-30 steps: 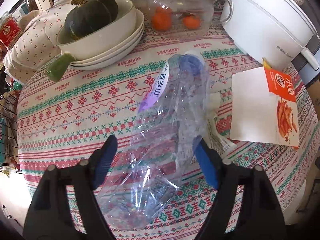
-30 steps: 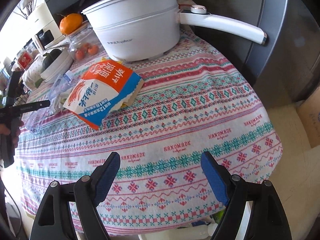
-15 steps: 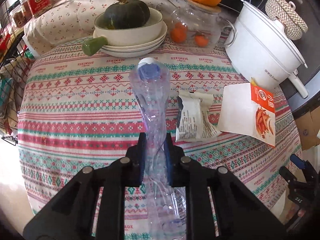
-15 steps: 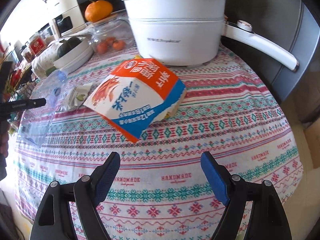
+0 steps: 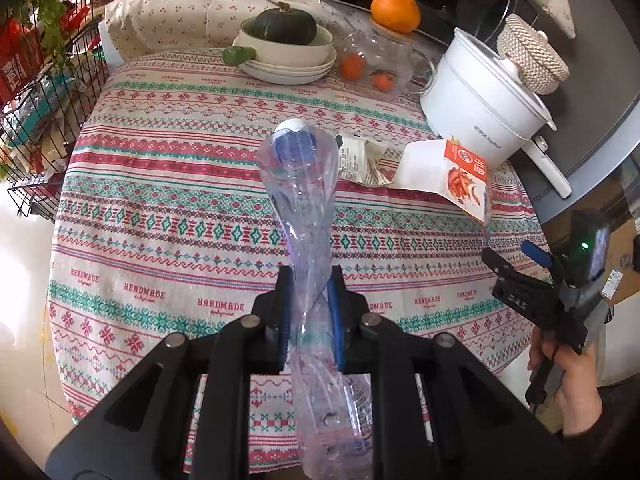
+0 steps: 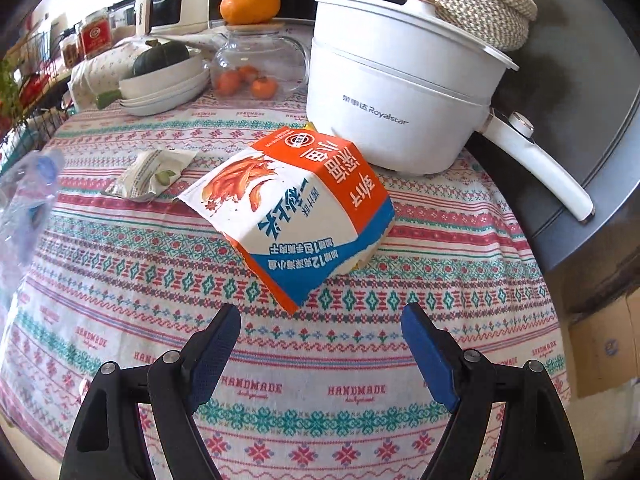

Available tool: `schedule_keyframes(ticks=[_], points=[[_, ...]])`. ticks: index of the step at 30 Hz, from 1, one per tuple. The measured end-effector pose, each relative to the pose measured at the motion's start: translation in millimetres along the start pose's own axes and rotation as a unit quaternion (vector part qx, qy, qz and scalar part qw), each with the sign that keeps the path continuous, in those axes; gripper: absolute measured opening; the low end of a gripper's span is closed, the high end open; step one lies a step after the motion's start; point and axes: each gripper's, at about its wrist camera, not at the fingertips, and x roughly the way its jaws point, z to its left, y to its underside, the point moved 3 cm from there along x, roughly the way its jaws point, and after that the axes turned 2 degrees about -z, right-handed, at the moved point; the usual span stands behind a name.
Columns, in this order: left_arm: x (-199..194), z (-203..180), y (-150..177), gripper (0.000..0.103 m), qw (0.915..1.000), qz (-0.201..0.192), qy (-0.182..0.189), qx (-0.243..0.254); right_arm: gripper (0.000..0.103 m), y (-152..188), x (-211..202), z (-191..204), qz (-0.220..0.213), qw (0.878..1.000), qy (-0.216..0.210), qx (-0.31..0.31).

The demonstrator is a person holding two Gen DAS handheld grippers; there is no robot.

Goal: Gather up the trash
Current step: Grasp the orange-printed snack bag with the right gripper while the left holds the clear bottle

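Clamped jaws of the left gripper [image 5: 308, 312] pinch the crushed plastic bottle [image 5: 306, 208], lifted clear of the table [image 5: 168, 216]; the right gripper [image 6: 320, 344] gapes empty, near the orange-and-blue carton [image 6: 304, 216]. Judging by this, one piece is collected, while the carton and the small wrapper [image 6: 154, 174] to its left remain.

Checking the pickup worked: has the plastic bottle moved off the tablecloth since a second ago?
Yes. The plastic bottle, squeezed in the left gripper, now hangs above the tablecloth, its cap toward the bowls.
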Motion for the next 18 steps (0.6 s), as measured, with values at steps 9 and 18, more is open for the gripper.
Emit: schedule_keyframes(ticks=[9,18], points=[[-12.0,-9.6,4.4,0.019,0.9989,-0.025,0.024,0.031,0.082,-25.1,18.9,29.3,-0.010,0.996,0.060,-0.067],[-12.9,-6.2,7.5,0.019,0.9989,-0.019,0.033,0.027,0.031,-42.5,28.9,41.2,-0.005,0.994,0.064,-0.089]])
